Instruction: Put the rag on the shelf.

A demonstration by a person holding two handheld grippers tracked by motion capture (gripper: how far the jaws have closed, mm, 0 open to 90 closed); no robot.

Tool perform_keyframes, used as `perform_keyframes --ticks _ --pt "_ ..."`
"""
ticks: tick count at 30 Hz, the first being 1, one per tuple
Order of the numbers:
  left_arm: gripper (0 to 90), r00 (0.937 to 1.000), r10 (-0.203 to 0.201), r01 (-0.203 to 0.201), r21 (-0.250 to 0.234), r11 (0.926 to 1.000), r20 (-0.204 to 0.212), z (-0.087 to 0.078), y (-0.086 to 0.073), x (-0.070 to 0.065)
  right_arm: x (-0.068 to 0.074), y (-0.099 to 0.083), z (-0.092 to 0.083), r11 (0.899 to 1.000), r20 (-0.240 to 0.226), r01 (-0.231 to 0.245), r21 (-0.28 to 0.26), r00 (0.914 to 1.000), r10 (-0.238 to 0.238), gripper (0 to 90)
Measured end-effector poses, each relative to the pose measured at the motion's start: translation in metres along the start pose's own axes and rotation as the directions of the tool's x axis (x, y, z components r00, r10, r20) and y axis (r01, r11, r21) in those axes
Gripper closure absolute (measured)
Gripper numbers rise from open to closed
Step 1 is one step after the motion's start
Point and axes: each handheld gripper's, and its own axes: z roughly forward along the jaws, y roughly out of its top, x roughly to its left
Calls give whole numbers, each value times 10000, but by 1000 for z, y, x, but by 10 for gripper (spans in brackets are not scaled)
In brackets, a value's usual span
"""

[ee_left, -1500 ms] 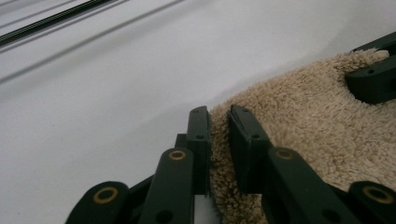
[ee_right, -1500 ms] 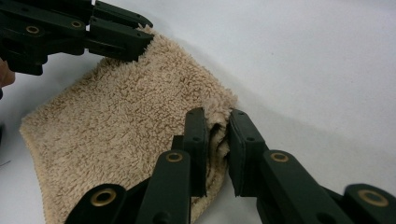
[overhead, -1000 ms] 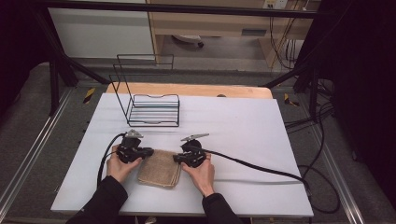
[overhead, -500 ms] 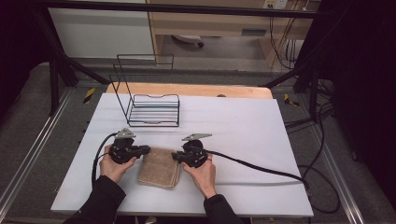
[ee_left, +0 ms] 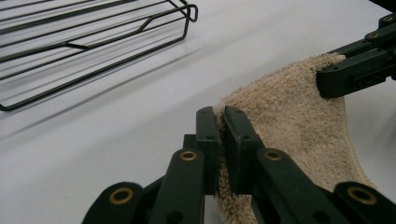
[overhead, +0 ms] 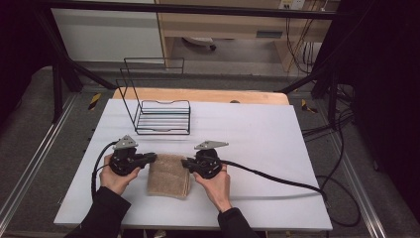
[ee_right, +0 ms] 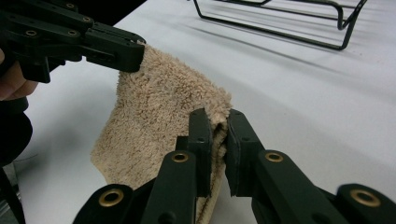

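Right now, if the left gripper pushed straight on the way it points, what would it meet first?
Likely the right gripper: the left gripper points across the towel both are clamped on. Depth is hard to judge.

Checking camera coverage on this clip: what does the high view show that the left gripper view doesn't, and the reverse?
High view alone: the person's hands, the whole table, the rack's tall back frame, the trailing cables and the floor. Left gripper view alone: close up, the left gripper with its jaws pinched on a towel corner, terry pile visible. Both: the tan towel, held at two corners by the left gripper and the right gripper, and the rack's base.
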Motion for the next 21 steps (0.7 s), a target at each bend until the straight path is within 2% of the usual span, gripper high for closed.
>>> perform_keyframes --ticks 7,11,21 --pt "847 9999 70 -72 -213 9997 -105 -7 4 -3 6 7 -6 9990 113 366 -252 9993 -363 826" --pt "848 9999 78 -81 -485 9988 -81 -13 6 -3 8 11 -10 9982 97 406 -451 9991 -402 826" --pt "849 9996 199 -213 -816 9964 -181 -21 11 -7 12 18 -18 9948 147 696 -745 9975 -686 827"
